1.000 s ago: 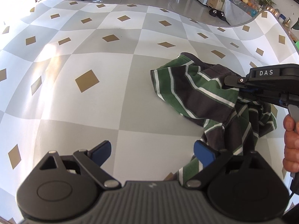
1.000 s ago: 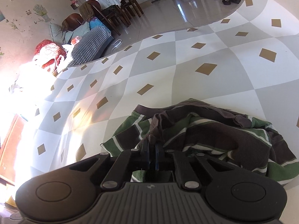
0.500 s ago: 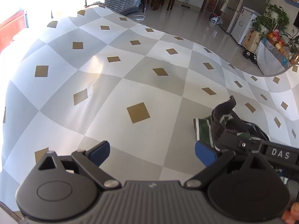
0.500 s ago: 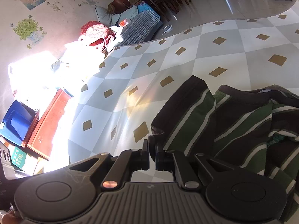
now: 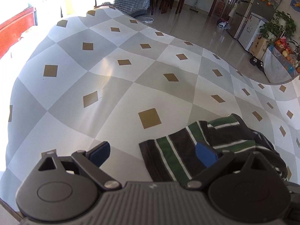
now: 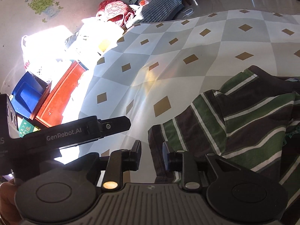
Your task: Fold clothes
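Note:
A green, brown and white striped garment (image 5: 189, 150) lies bunched on the checked cloth, one flat corner spread toward me. My left gripper (image 5: 152, 154) is open just above the cloth, its right blue pad (image 5: 206, 156) over the striped corner and its left pad over bare cloth. In the right wrist view the same garment (image 6: 243, 116) fills the right side. My right gripper (image 6: 152, 156) stands open by a narrow gap, the garment's dark hem running between its fingers. The left gripper's black body (image 6: 75, 131) reaches in from the left.
The grey-and-white checked cloth (image 5: 131, 71) with gold diamonds covers the surface. A red wooden piece (image 6: 60, 97) and a blue bin (image 6: 24, 97) stand off its left edge. Tiled floor, chairs, a fridge (image 5: 247, 18) and plants lie beyond the far edge.
The right gripper carried the garment's corner leftward, laid it flat and parted its jaws, letting go. The left gripper swung left and now hangs over that corner.

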`<action>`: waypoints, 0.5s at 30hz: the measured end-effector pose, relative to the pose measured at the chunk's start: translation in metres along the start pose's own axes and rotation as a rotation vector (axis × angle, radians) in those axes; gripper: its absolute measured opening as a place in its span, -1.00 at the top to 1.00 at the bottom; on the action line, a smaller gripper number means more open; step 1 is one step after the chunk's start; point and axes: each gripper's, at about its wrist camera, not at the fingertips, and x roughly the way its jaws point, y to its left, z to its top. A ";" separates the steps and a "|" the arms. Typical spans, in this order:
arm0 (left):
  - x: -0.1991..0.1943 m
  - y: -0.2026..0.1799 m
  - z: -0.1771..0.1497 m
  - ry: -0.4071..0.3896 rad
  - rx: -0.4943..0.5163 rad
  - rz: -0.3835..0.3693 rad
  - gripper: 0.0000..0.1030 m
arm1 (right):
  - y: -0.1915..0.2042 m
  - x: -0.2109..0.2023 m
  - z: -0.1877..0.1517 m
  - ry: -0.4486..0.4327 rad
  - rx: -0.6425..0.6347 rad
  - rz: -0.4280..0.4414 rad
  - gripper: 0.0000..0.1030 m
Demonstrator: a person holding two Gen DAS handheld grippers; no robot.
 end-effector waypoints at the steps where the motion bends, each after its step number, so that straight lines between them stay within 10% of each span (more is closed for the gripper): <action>1: 0.001 -0.002 -0.001 0.005 0.003 -0.004 -0.90 | -0.003 -0.003 0.001 -0.004 0.005 -0.018 0.51; 15: 0.029 -0.043 -0.028 0.078 0.130 -0.072 -0.91 | -0.042 -0.039 0.000 -0.016 0.035 -0.240 0.24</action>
